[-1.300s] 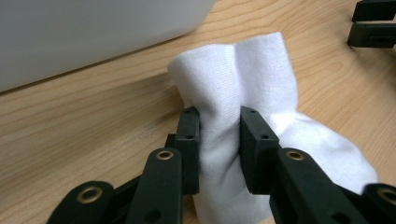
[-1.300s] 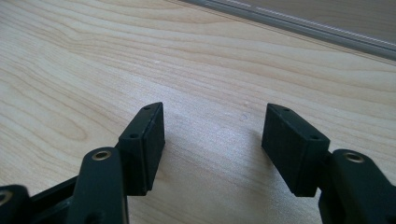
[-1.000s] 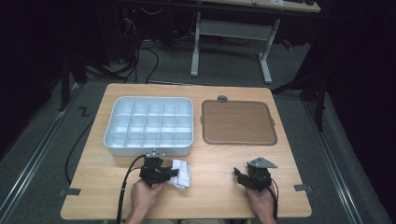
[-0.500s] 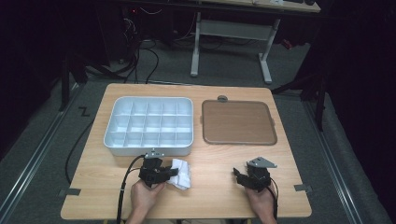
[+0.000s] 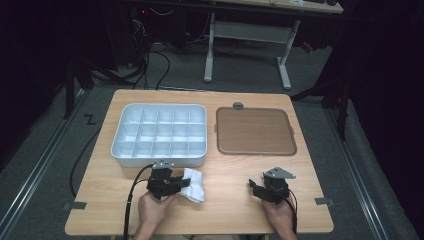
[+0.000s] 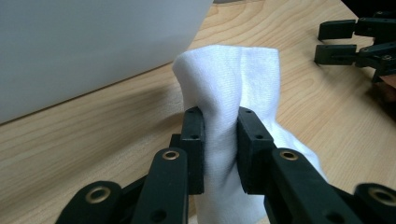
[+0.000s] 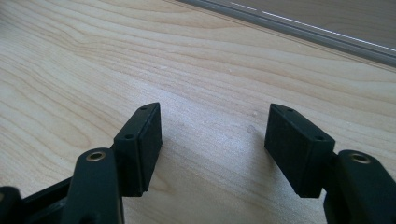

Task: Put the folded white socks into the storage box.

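Observation:
A white cloth (image 5: pixel 193 185) lies bunched on the wooden table (image 5: pixel 230 215) just in front of the compartment tray. My left gripper (image 5: pixel 184 182) is shut on the white cloth; in the left gripper view its jaws pinch a fold of the cloth (image 6: pixel 233 79) between them (image 6: pixel 219 140). My right gripper (image 5: pixel 255 189) rests low over bare wood at the front right, pointing left, jaws open with nothing between them (image 7: pixel 212 144). It also appears far off in the left gripper view as the right gripper (image 6: pixel 327 44).
A white tray with several compartments (image 5: pixel 120 145) stands at the back left, its wall (image 6: pixel 93 46) close beside the cloth. A brown flat tray (image 5: pixel 255 131) lies at the back right, its grey rim (image 7: pixel 299 35) ahead of the right gripper. A small grey disc (image 5: pixel 238 105) sits behind it.

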{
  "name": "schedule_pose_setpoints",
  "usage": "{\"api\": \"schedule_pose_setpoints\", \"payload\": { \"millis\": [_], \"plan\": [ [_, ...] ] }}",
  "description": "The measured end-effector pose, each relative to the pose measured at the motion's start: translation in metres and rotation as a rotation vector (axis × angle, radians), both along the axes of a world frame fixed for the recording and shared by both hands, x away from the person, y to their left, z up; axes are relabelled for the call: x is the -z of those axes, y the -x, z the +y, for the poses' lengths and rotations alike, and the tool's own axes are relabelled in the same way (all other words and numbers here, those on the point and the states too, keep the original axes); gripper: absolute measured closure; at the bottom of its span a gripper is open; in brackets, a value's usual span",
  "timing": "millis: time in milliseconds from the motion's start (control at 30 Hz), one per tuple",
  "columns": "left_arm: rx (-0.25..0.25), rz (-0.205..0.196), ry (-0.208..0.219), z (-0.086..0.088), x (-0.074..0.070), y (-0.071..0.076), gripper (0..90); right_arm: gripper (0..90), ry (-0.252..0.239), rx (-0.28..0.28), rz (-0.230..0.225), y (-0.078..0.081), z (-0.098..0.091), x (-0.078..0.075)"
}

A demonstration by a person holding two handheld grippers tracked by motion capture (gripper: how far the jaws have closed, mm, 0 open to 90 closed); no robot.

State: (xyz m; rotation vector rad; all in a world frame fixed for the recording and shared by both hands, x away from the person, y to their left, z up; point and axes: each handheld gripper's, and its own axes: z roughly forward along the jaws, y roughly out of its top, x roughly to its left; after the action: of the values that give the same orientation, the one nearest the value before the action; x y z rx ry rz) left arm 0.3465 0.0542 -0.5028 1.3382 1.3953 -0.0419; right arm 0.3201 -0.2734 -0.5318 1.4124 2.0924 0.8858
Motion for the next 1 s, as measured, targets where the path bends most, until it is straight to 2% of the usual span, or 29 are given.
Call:
{"api": "schedule_pose_setpoints", "payload": {
  "millis": [200,367,533,700,833,1000],
  "plan": [
    [0.004,-0.008,-0.001,0.004,-0.004,0.0,75.5,37.1,0.002,-0.001,-0.001,-0.001,0.0,0.0],
    [0.006,0.003,0.019,0.007,-0.008,0.001,75.6,37.1,0.001,-0.001,0.0,-0.001,0.0,0.0],
    [0.019,-0.008,0.003,0.01,-0.015,0.0,75.6,37.1,0.001,-0.001,0.0,-0.001,0.0,0.0],
    [0.01,-0.009,0.029,0.016,-0.022,0.001,75.6,37.1,0.001,-0.001,0.0,-0.001,0.0,0.0],
    [0.017,-0.008,0.025,0.018,-0.023,0.001,75.6,37.1,0.002,-0.002,-0.001,-0.001,0.0,0.0],
    [0.016,-0.001,0.044,0.02,-0.024,0.0,75.6,37.1,0.002,-0.001,-0.001,-0.001,0.0,0.0]
  ]
}}
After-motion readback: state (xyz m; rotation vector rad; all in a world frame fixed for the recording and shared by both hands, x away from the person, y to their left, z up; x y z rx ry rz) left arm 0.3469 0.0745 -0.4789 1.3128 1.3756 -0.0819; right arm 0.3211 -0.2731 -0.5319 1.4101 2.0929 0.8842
